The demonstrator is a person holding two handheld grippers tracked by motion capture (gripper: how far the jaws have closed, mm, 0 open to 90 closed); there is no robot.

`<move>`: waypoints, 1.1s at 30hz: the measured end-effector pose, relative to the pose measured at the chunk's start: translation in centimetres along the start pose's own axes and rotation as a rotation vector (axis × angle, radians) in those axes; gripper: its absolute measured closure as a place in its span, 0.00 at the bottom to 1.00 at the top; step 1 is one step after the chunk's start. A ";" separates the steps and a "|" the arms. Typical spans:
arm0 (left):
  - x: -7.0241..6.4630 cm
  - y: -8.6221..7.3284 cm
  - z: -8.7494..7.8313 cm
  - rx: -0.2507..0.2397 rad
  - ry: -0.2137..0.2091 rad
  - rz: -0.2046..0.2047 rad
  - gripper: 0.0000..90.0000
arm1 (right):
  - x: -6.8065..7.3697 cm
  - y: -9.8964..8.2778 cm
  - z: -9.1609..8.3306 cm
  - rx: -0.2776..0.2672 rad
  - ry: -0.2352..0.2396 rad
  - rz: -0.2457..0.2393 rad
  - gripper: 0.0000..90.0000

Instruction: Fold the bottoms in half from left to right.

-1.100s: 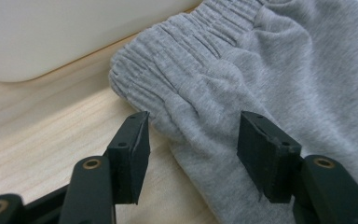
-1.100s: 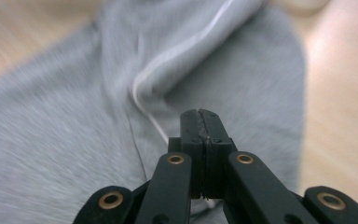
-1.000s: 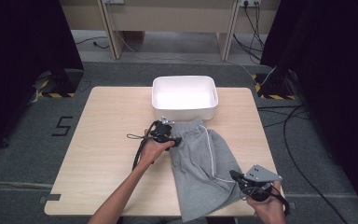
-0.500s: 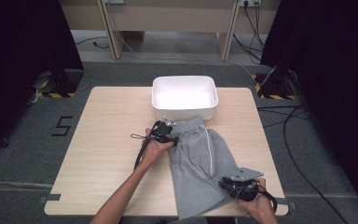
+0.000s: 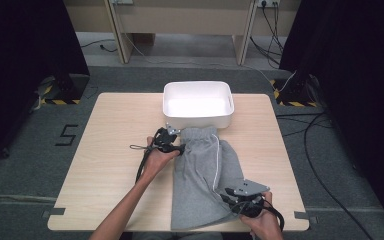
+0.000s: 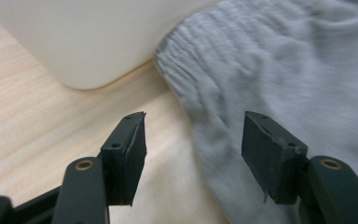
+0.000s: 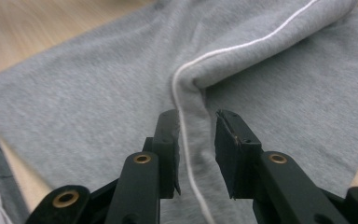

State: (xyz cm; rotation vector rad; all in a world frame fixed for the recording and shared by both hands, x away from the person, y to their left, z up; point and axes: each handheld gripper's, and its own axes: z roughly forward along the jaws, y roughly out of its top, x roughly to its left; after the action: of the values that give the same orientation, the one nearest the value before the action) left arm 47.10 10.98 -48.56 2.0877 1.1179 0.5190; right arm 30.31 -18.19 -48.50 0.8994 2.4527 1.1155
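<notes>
One grey white-piped shorts (image 5: 207,172), folded

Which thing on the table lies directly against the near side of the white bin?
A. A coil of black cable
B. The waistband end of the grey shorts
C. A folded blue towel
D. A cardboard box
B: in the high view the gathered waistband of the grey shorts meets the near wall of the white bin, and the left gripper view shows the same contact.

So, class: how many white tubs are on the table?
1: the white tub sits at the table's far edge, with the grey shorts' waistband against its near wall.
</notes>
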 end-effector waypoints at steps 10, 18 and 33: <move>-2.1 -4.3 -3.1 0.009 -0.064 0.039 0.39 | 0.0 -1.3 1.7 0.030 0.057 -0.009 0.96; -3.9 -5.8 -3.0 0.019 -0.050 0.103 0.37 | -0.8 0.3 -2.5 -0.097 -0.035 0.001 0.97; -5.1 -5.9 -3.5 -0.025 -0.034 0.117 0.36 | -3.6 -5.8 -2.7 -0.008 -0.100 0.199 0.97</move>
State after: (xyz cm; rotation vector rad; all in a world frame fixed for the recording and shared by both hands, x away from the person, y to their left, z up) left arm 38.88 10.36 -50.65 2.1417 0.9689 0.5480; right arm 29.24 -25.01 -51.10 1.1888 2.3169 1.1139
